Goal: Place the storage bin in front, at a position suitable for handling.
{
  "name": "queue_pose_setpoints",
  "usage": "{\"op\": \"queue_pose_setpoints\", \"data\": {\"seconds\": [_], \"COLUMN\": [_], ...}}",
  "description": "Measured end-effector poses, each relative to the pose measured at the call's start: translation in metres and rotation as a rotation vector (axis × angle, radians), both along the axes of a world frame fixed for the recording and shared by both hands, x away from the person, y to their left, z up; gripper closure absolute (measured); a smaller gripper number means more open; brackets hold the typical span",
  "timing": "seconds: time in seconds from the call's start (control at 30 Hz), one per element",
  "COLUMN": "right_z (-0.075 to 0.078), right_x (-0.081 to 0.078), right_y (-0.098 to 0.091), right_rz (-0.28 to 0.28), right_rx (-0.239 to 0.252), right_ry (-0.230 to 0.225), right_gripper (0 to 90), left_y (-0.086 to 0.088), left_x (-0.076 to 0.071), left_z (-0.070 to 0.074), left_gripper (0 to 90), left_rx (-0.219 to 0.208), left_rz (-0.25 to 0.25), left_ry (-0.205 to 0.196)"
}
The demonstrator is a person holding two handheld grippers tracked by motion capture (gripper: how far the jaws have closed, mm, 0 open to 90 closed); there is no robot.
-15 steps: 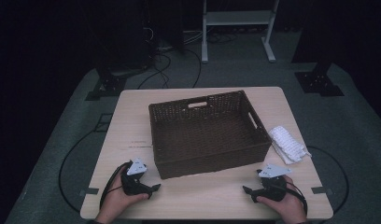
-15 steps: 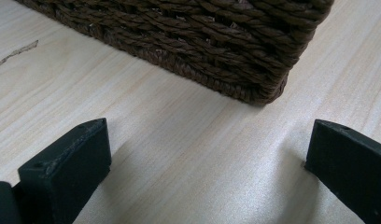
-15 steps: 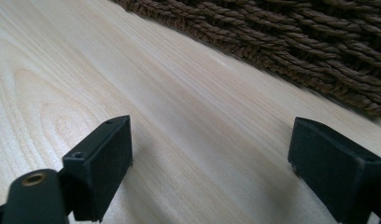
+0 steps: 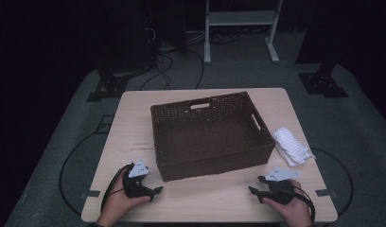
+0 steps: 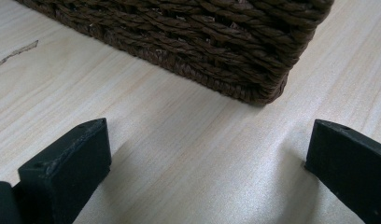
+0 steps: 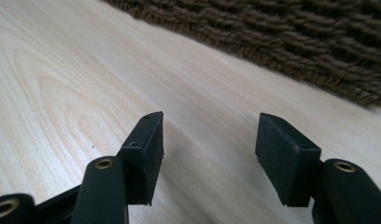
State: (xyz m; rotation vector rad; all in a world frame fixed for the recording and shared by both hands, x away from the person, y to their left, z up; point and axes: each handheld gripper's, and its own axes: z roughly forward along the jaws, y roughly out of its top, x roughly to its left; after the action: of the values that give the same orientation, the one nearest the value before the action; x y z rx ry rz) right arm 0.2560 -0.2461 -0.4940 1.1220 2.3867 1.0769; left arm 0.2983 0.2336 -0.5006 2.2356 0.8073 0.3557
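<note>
Barely any change; left tongs (image 4: 155,190) and right tongs (image 4: 253,190) sat on the worktop (image 4: 219,198) at the same spots; basket (image 4: 210,163) and white cloth (image 4: 291,146) didn't shift.

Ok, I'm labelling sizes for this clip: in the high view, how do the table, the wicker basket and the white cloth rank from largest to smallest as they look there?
1. table, largest.
2. wicker basket, covering much of the tabletop's middle.
3. white cloth, smallest, lying beside the basket near the table's right edge.
All three rest at table level, so nearness hardly skews this.
</note>
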Motion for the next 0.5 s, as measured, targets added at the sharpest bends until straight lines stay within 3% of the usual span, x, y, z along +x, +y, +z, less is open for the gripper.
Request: {"op": "queue_pose_setpoints", "data": {"seconds": [0.17,0.37,0.5], "right_z": [0.007,0.018,0.027], "right_x": [-0.003,-0.007,-0.007], "right_y": [-0.001,-0.008,-0.011], "right_rz": [-0.011,-0.026,-0.059], "right_rx": [0.002,0.019,0.026], "right_ry": [-0.015,-0.024,-0.032], "right_gripper": [58.7,89.6,89.9], "left_y": [0.000,0.000,0.000], "left_x": [0.000,0.000,0.000], "left_z": [0.000,0.000,0.000], "left_gripper": [0.0,0.0,0.0], "left_rx": [0.000,0.000,0.000], "left_rz": [0.000,0.000,0.000], "left_ry": [0.000,0.000,0.000]}}
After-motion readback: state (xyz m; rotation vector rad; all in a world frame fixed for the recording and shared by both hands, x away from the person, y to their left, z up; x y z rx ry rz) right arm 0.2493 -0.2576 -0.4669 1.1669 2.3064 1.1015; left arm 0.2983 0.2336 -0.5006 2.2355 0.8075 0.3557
